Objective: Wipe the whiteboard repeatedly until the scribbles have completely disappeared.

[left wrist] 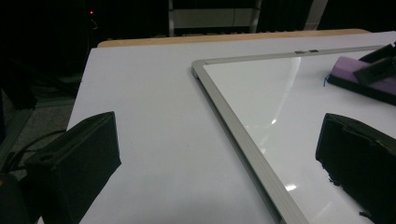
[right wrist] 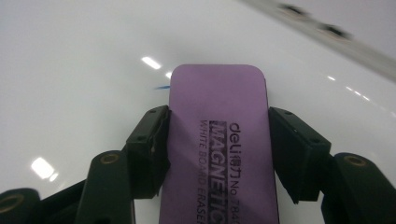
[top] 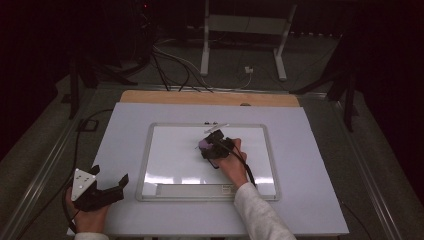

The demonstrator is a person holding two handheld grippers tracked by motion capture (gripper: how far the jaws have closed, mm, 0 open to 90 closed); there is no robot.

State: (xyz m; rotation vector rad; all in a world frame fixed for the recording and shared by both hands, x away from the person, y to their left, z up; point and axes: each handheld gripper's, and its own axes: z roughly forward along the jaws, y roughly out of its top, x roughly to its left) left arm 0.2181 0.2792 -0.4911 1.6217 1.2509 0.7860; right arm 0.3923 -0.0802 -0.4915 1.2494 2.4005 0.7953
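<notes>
From the high view we see a white table (top: 150, 210) with a metal-framed whiteboard (top: 150, 150) lying flat on it. The right gripper (top: 207, 148), held in the person's right hand (top: 235, 165), sits over the upper middle of the board with a purple eraser (top: 204, 144) between its jaws. The left gripper (top: 120, 184) rests at the table's near left corner in the left hand (top: 87, 217), well apart from the board, its jaws spread with nothing between them. In the left gripper view we look across the bare table (left wrist: 154, 116) toward the whiteboard's frame (left wrist: 233, 126); the two black jaws stand wide apart at the bottom corners, and farther off at the right edge the purple eraser (left wrist: 348, 77) lies on the board under the other gripper, with a small blue mark (left wrist: 324, 81) just beside it. In the right gripper view we see the jaws pressed against both long sides of the purple eraser (right wrist: 222, 140), whose top reads "deli MAGNETIC WHITE BOARD ERASER". It sits on the glossy whiteboard (right wrist: 70, 93), and a short blue stroke (right wrist: 161, 87) shows just beside the eraser's far left corner.
</notes>
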